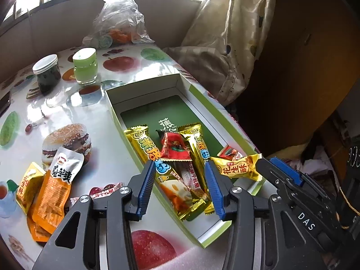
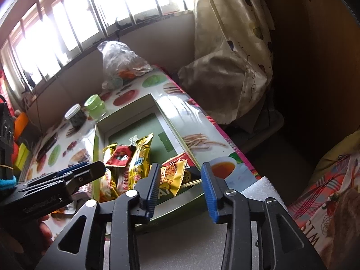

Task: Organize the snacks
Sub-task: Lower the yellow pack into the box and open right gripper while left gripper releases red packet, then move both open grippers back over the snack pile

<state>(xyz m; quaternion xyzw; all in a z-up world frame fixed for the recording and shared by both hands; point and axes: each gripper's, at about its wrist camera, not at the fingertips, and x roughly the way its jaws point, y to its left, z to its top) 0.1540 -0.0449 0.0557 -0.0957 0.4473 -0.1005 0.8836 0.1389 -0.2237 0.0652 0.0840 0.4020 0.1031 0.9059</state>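
Note:
A shallow box (image 1: 115,114) with a green floor lies on the fruit-print table and holds several snacks: two gold bars (image 1: 146,148), a red packet (image 1: 174,148) and a pink-striped candy (image 1: 189,175). My left gripper (image 1: 181,180) is open above the box's near end, its pads clear of the snacks below. A yellow peanut candy (image 1: 238,168) rests at the box's right rim, just ahead of my right gripper (image 1: 267,162). In the right wrist view the right gripper (image 2: 180,184) stands open and empty, with the yellow candy (image 2: 173,175) beyond its left finger and the left gripper (image 2: 94,166) at the left.
Loose on the table left of the box are orange packets (image 1: 49,193), a yellow packet (image 1: 29,184) and a silver-white packet (image 1: 65,166). Behind stand a dark jar (image 1: 47,72), a green jar (image 1: 85,65) and a plastic bag (image 1: 117,20). A curtain (image 1: 225,45) hangs past the table's right edge.

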